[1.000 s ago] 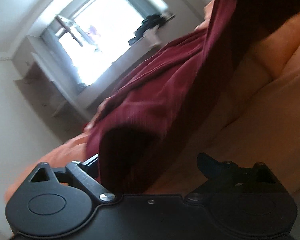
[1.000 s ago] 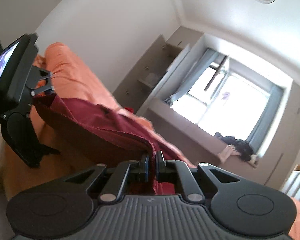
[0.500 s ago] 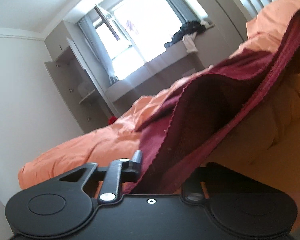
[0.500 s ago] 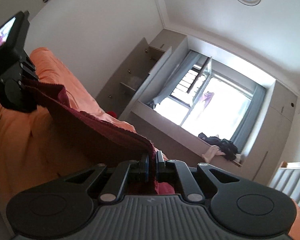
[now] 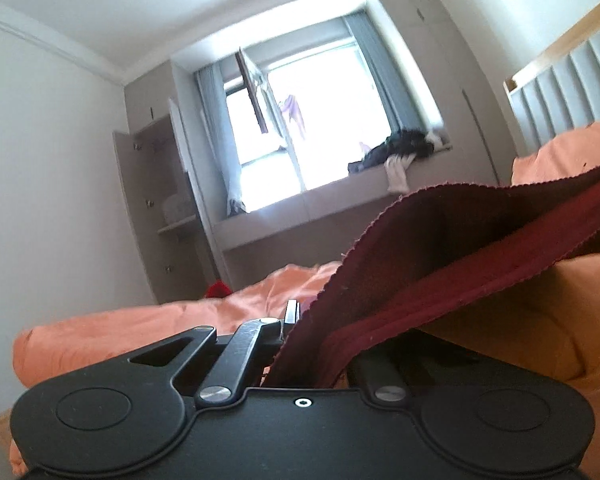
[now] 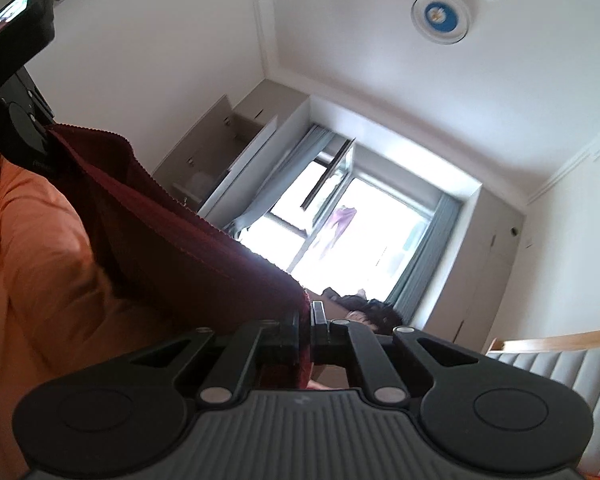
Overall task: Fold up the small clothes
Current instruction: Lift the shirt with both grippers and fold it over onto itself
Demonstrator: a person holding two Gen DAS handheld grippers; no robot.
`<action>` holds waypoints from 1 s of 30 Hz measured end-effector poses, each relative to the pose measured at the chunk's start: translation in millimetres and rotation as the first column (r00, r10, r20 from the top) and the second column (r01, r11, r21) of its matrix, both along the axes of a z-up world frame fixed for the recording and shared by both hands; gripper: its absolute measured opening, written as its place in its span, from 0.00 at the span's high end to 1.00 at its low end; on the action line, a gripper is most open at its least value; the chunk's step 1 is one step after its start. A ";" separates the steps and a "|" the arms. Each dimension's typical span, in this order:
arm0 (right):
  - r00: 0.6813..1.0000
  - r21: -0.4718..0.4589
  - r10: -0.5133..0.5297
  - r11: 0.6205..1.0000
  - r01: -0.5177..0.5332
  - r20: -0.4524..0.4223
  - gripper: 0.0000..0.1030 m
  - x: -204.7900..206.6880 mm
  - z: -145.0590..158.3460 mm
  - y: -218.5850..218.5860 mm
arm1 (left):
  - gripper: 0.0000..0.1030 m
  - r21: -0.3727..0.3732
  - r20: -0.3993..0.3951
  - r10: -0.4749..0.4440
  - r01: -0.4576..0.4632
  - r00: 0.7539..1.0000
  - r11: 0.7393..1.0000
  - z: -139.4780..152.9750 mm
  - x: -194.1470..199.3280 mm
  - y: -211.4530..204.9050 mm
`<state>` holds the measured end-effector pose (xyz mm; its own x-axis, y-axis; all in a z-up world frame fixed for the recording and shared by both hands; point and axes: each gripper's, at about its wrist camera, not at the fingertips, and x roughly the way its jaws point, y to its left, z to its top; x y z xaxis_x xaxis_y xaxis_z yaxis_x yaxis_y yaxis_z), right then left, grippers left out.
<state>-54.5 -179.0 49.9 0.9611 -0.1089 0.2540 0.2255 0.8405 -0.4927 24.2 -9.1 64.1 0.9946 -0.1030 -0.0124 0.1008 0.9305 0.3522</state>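
Note:
A dark red garment (image 5: 440, 264) hangs stretched in the air between both grippers, above an orange bed cover (image 5: 148, 328). My left gripper (image 5: 300, 320) is shut on one edge of it; the cloth drapes over and hides the right finger. My right gripper (image 6: 307, 316) is shut on the other edge of the garment (image 6: 188, 248), the cloth pinched between the two fingers. The left gripper (image 6: 24, 120) shows at the far left of the right wrist view, holding the far end of the cloth.
The orange bed cover (image 6: 24, 248) lies below the cloth. A window seat with a pile of dark clothes (image 5: 400, 152) is at the back. An open wardrobe (image 5: 160, 208) stands left of the window. A padded headboard (image 5: 572, 84) is at the right.
Both grippers have tilted upward and lifted the garment. The cloth is now pulled flatter between them, and the views show more wall and ceiling.

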 end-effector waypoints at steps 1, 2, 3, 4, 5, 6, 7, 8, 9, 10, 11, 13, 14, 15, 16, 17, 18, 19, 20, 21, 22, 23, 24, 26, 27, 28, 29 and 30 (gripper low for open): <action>1.000 0.005 -0.003 1.000 0.002 0.011 0.96 -5.5 3.3 -0.2 | 0.97 0.002 0.015 -0.009 0.009 1.000 1.000 4.3 -6.8 -0.6; 1.000 0.014 -0.002 1.000 0.002 0.019 0.96 -10.3 7.0 -0.7 | 0.97 0.002 0.023 -0.018 0.018 1.000 1.000 8.3 -11.9 -1.1; 1.000 0.026 -0.001 1.000 0.000 0.029 0.96 -16.3 12.3 -1.8 | 0.97 -0.003 0.027 -0.030 0.030 0.999 1.000 14.0 -18.8 -1.0; 0.999 0.032 0.000 0.999 -0.001 0.039 0.96 -22.3 16.9 -2.4 | 0.97 -0.011 0.025 -0.045 0.045 0.999 0.999 20.1 -26.0 -0.5; 0.999 0.034 0.001 0.999 -0.002 0.050 0.96 -29.3 22.5 -3.0 | 0.97 -0.017 0.023 -0.057 0.057 0.998 0.998 26.0 -31.8 0.1; 0.998 0.033 0.003 0.999 -0.005 0.060 0.96 -33.0 28.9 -5.3 | 0.97 -0.023 0.023 -0.066 0.067 0.998 0.998 31.2 -36.0 1.8; 0.997 0.030 0.006 1.000 -0.008 0.071 0.96 -38.0 34.2 -6.1 | 0.97 -0.030 0.024 -0.076 0.076 0.997 0.997 36.6 -41.4 4.2; 0.997 0.027 0.011 1.000 -0.013 0.077 0.96 -40.9 39.2 -7.3 | 0.97 -0.037 0.025 -0.083 0.084 0.996 0.996 42.3 -45.5 5.5; 0.996 0.020 0.016 1.000 -0.018 0.084 0.96 -42.7 45.1 -8.5 | 0.97 -0.045 0.025 -0.090 0.091 0.996 0.995 48.5 -48.5 6.5; 0.995 0.011 0.023 1.000 -0.025 0.093 0.96 -42.4 50.0 -9.7 | 0.97 -0.053 0.024 -0.094 0.095 0.995 0.994 54.4 -48.4 8.1; 0.994 0.002 0.031 0.999 -0.032 0.101 0.96 -39.9 54.5 -11.2 | 0.97 -0.064 0.017 -0.094 0.095 0.995 0.993 60.5 -47.3 8.4; 0.992 -0.010 0.047 0.999 -0.046 0.121 0.95 -27.5 62.6 -15.8 | 0.97 -0.102 -0.004 -0.091 0.090 0.996 0.991 71.1 -35.9 9.4; 0.990 -0.009 0.054 0.999 -0.053 0.131 0.95 -19.1 66.1 -18.3 | 0.97 -0.120 -0.008 -0.089 0.087 0.996 0.989 75.5 -29.3 8.7; 0.989 -0.010 0.055 0.999 -0.054 0.138 0.95 -8.0 69.7 -20.9 | 0.97 -0.128 -0.006 -0.082 0.081 0.997 0.988 80.9 -20.0 7.0; 0.989 -0.013 0.051 0.999 -0.050 0.141 0.95 2.5 73.1 -22.9 | 0.96 -0.131 -0.001 -0.071 0.071 0.997 0.989 85.4 -11.9 4.5; 0.989 -0.017 0.048 0.999 -0.046 0.141 0.95 16.2 76.9 -25.2 | 0.96 -0.136 0.000 -0.064 0.064 0.998 0.989 90.5 -2.2 0.7; 0.989 -0.017 0.044 0.999 -0.042 0.139 0.95 32.4 81.2 -28.0 | 0.96 -0.143 -0.003 -0.064 0.063 0.998 0.988 95.6 9.9 -1.5; 0.990 -0.012 0.045 0.999 -0.043 0.133 0.95 48.0 85.6 -31.4 | 0.96 -0.150 -0.008 -0.064 0.062 0.998 0.987 101.1 22.8 -5.2; 0.991 -0.008 0.046 0.999 -0.045 0.122 0.95 64.0 88.8 -35.5 | 0.96 -0.158 -0.017 -0.062 0.059 0.998 0.986 105.9 36.4 -8.8; 0.993 0.000 0.046 0.999 -0.047 0.109 0.95 81.5 93.2 -39.8 | 0.96 -0.171 -0.029 -0.060 0.054 0.998 0.984 111.5 52.8 -13.0; 0.994 0.009 0.048 0.999 -0.049 0.098 0.95 98.3 96.1 -43.8 | 0.96 -0.180 -0.037 -0.056 0.048 0.998 0.982 115.5 66.1 -16.0; 0.995 0.014 0.045 0.999 -0.046 0.085 0.95 114.7 99.6 -47.8 | 0.96 -0.178 -0.041 -0.052 0.044 0.998 0.983 118.8 79.4 -20.7; 0.997 0.020 0.040 0.999 -0.041 0.071 0.95 131.6 102.7 -52.2 | 0.96 -0.167 -0.044 -0.048 0.040 0.998 0.985 121.2 94.1 -26.4; 0.998 0.028 0.036 0.999 -0.037 0.044 0.95 162.2 106.2 -60.3 | 0.96 -0.147 -0.053 -0.038 0.030 0.998 0.989 123.2 121.0 -35.9; 0.999 0.030 0.033 0.999 -0.034 0.029 0.95 179.5 107.9 -64.1 | 0.96 -0.139 -0.060 -0.034 0.026 0.998 0.990 124.1 135.2 -40.1; 0.999 0.036 0.034 0.999 -0.034 0.018 0.95 193.9 108.2 -68.0 | 0.96 -0.134 -0.066 -0.026 0.017 0.997 0.991 124.5 149.7 -44.7; 0.999 0.045 0.037 0.998 -0.037 0.003 0.95 208.2 107.7 -71.7 | 0.96 -0.131 -0.074 -0.017 0.007 0.997 0.991 123.9 163.7 -47.5; 0.999 0.056 0.041 0.998 -0.040 -0.016 0.95 223.2 107.3 -75.6 | 0.95 -0.129 -0.085 -0.009 -0.003 0.996 0.992 121.9 178.9 -50.3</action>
